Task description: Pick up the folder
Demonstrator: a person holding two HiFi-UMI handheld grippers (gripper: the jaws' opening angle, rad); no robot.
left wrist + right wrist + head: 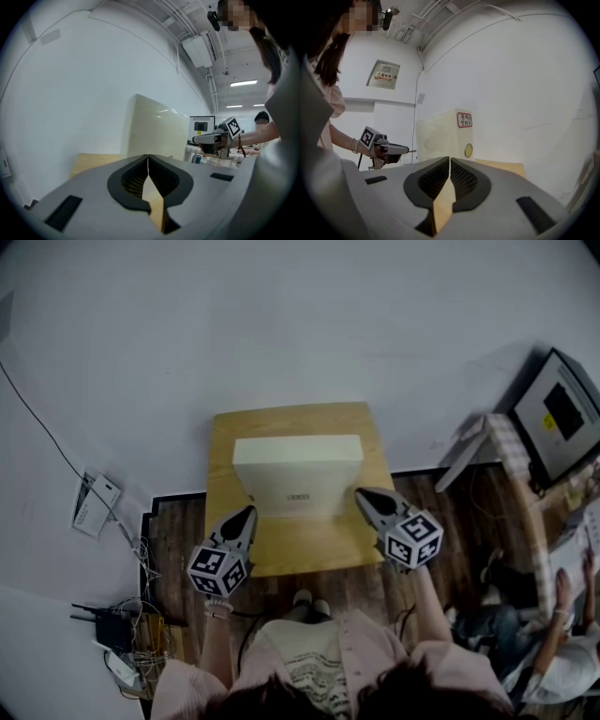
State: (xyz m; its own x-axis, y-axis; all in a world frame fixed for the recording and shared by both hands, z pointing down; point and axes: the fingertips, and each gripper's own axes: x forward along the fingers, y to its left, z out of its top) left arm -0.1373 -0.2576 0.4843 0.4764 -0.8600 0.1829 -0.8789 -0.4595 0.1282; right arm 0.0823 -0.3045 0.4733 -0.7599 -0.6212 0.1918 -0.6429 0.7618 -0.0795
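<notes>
Two grippers: left gripper (249, 512) and right gripper (361, 493), one at each near corner of the folder (298, 465).
Left jaws: closed together, nothing between them.
Right jaws: together but for a hairline slit, nothing between them.
Folder, position: upright on the wooden table (309, 554), between the two pairs of jaws. It is ahead and a little right of the left jaws, and ahead and a little left of the right jaws.
Contact: the tips stand just beside the folder; touch cannot be confirmed.
Folder, build: a cream, box-shaped file with broad flat faces. The end facing the right jaws carries a red-framed label (464, 120) and a round yellow sticker (468, 150).
Handling (judged): probably stiff-walled and fairly light. The faces look smooth, so likely slippery. It is tall enough to tip if pushed from one side only.
Hold (judged): press the two opposite ends, one gripper on each, at matching height.
</notes>
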